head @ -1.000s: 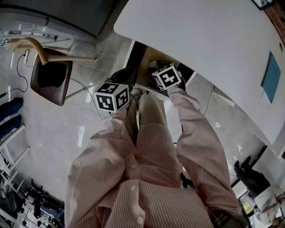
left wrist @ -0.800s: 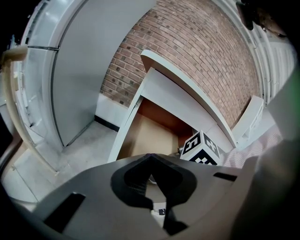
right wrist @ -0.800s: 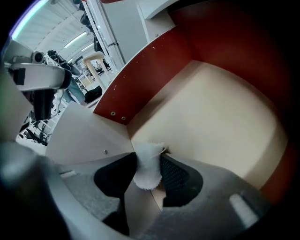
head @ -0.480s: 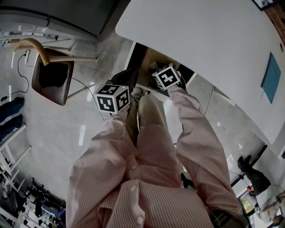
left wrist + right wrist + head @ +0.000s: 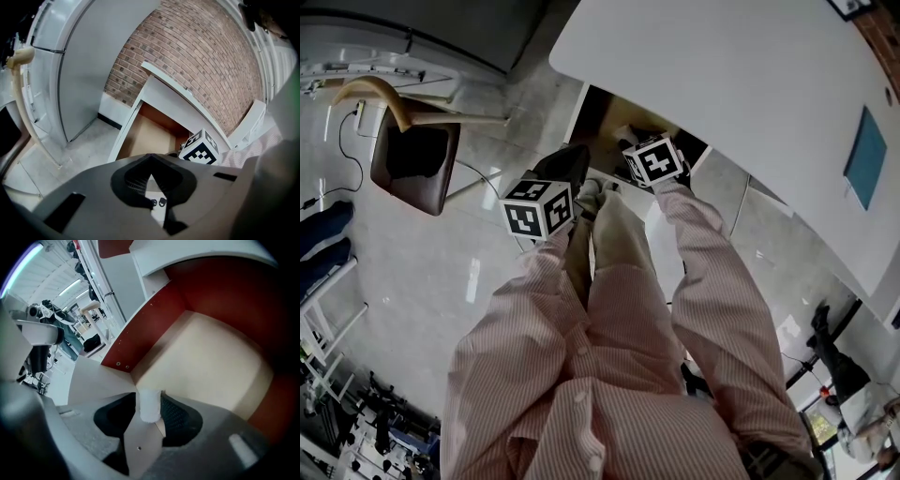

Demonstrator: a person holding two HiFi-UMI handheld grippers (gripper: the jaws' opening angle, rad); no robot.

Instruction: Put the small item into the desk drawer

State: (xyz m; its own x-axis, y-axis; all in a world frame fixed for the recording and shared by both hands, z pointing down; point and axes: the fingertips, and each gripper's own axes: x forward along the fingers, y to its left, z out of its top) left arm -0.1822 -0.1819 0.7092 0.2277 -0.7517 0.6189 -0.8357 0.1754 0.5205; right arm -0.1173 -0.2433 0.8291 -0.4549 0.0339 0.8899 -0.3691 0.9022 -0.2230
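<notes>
The desk drawer (image 5: 602, 120) is pulled out under the white desk (image 5: 750, 94); its pale floor (image 5: 206, 362) and reddish side walls fill the right gripper view. My right gripper (image 5: 626, 139) reaches into it, marker cube on top. A small white roll-shaped item (image 5: 149, 405) stands upright between the tips of the right gripper (image 5: 149, 395), against the ribbed right pad; the jaws look slightly parted, not squeezing. My left gripper (image 5: 572, 157) hangs just outside the drawer's front, its jaws meeting at the tips, empty. The left gripper view shows the drawer (image 5: 150, 136) and the right gripper's cube (image 5: 200, 150).
A brown chair (image 5: 412, 159) stands on the glossy floor to the left. A teal pad (image 5: 869, 159) lies on the desk at the right. My legs and striped sleeves fill the lower middle. A brick wall (image 5: 206, 61) and grey panel (image 5: 93, 61) lie beyond.
Almost nothing: both grippers hold their places at the drawer, and the head view has slid slightly so that desk and chair sit a bit further right.
</notes>
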